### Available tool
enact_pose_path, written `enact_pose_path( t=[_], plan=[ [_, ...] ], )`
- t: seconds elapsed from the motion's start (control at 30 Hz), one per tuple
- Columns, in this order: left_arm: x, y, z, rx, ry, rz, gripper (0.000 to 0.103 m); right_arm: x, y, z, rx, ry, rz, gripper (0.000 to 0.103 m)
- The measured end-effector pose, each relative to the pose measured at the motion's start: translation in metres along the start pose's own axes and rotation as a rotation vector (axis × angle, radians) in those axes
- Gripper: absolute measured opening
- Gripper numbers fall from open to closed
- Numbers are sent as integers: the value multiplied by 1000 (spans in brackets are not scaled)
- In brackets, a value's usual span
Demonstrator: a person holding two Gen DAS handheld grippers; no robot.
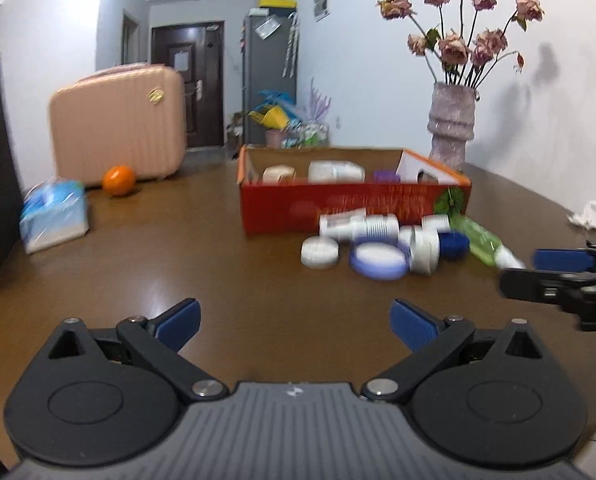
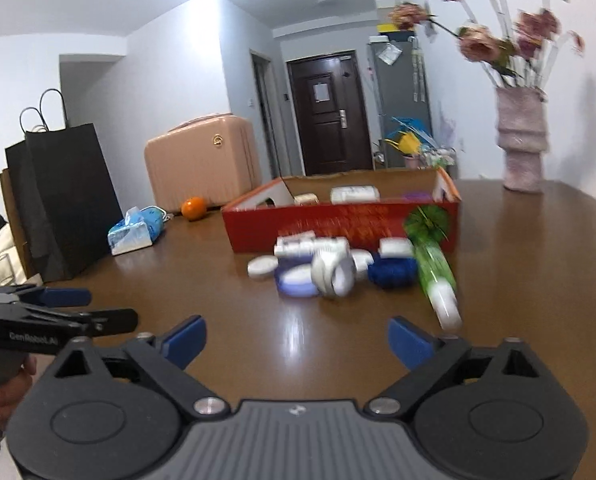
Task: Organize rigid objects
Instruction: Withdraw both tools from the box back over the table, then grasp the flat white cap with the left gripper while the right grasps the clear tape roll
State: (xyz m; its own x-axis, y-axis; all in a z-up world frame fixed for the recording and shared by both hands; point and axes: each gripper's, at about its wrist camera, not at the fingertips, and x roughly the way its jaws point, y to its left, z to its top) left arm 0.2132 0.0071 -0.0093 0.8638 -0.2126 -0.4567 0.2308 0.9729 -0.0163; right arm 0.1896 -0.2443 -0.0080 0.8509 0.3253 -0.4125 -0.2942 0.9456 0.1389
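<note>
Bottles (image 2: pixel 318 246) unreadable; left tongs (image 2: pixel 63 308) read "GenRobot.AI".

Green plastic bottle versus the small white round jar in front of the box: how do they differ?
The green plastic bottle with a white cap is long and lies on its side at the right end of the pile; the small white round jar is squat, sits flat and marks the left end. Both rest on the brown wooden table, outside the red cardboard box.

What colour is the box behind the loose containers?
Red outside, plain brown cardboard inside: the box shows best in the right wrist view.
</note>
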Motion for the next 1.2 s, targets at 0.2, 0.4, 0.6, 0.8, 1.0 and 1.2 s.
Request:
enact_pose_path(
  t=[0.2, 0.4, 0.6, 0.8, 1.0, 1.2],
  plan=[
    [95, 2, 42, 17, 136, -72, 60, 83, -15, 37, 47, 60, -68, 43],
    [153, 2, 52, 40, 205, -111, 53, 106, -32, 38, 97, 77, -30, 10],
    [165, 0, 51, 53, 197, -178, 41, 91, 1, 33, -277, 205, -42, 3],
    [149, -9, 47, 123, 155, -132, 14, 72, 3, 29, -261, 146, -45, 37],
    [112, -5, 27, 101, 170, -121, 13, 69, -14, 13, -210, 162, -125, 60],
    [106, -8, 23, 79, 178, -118, 54, 94, -30, 13, -98, 203, -125, 46]
  ],
)
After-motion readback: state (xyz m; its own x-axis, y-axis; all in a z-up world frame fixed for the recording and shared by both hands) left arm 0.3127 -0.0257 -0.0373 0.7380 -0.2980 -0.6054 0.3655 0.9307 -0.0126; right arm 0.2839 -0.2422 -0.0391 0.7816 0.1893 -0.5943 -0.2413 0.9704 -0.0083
